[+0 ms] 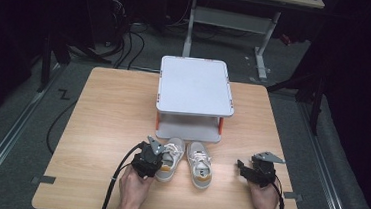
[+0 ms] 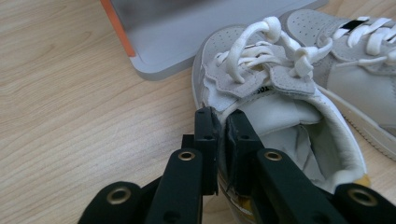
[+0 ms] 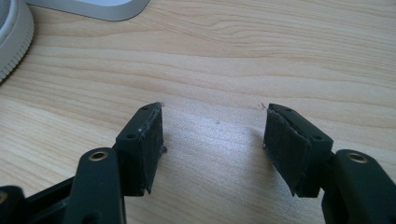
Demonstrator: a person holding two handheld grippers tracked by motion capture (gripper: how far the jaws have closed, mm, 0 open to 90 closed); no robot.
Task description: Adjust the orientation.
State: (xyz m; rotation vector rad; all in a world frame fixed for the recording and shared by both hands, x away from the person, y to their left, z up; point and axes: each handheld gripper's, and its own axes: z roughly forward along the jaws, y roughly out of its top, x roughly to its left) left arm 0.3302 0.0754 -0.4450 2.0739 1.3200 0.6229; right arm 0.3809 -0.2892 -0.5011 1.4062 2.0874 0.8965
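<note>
Pinching left shoe (image 2: 280,116) collar, left fingers (image 2: 205,140), right fingers (image 3: 144,144) spread, wooden table (image 1: 107,113), dark room.

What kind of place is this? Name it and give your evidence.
Probably a lab or recording workshop, not a home: a wooden table on grey carpet, loose black cables on the floor behind it, and a height-adjustable desk frame in a dark room.
</note>
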